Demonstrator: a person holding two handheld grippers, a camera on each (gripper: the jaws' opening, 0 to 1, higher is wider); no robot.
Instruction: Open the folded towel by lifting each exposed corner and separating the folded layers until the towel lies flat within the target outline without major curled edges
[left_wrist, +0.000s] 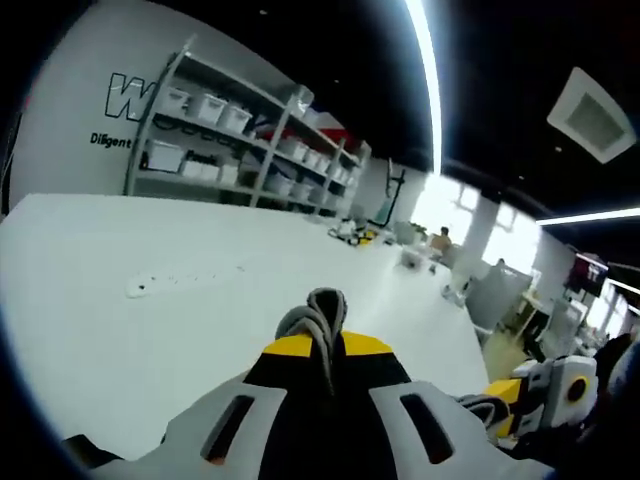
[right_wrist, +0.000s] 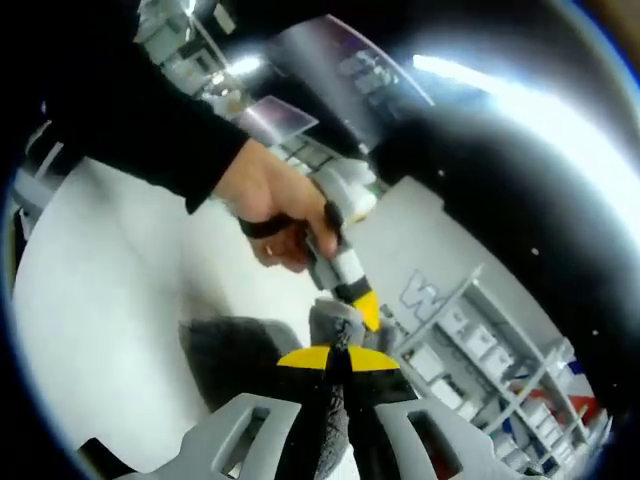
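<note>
Judged early in the unfolding: grey towel held aloft over the white table, still bunched, nothing yet flat. Hung limp and soft below and left of the right gripper, clenched on a gathered edge. Pinched likewise in the left gripper, clamped on a ropy grey twist. No target outline made out.
</note>
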